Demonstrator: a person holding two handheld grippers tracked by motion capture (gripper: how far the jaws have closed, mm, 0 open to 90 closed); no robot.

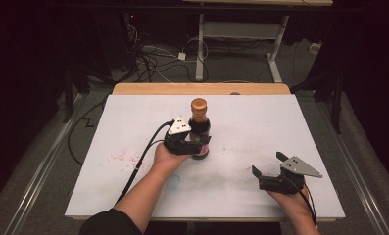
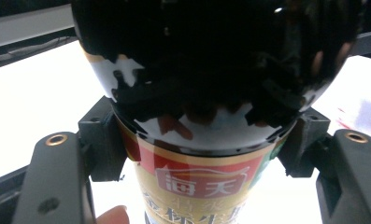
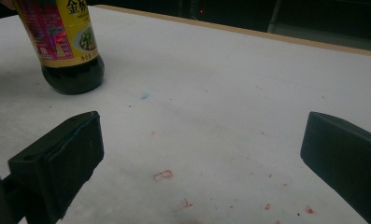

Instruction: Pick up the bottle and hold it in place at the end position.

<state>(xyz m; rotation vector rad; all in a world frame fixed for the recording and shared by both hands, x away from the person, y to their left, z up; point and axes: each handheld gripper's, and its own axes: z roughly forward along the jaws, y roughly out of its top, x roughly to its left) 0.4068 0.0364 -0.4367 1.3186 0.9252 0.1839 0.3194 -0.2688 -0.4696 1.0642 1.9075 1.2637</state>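
A dark sauce bottle [image 1: 200, 126] with a brown cap and a yellow and red label stands upright near the middle of the white table. My left gripper [image 1: 192, 144] is shut on the bottle's body, one jaw on each side. In the left gripper view the bottle [image 2: 211, 93] sits very close between both jaws. My right gripper [image 1: 269, 164] rests low at the front right with its jaws wide apart and nothing between them. In the right gripper view the bottle's base [image 3: 71, 65] stands at the upper left, well apart from that gripper [image 3: 202, 149].
The white table top [image 1: 260, 122] has red and blue stains and a wooden far edge [image 1: 202, 88]. Cables and a desk frame [image 1: 200, 44] lie on the floor beyond the table. A black cable [image 1: 143, 156] trails from my left gripper.
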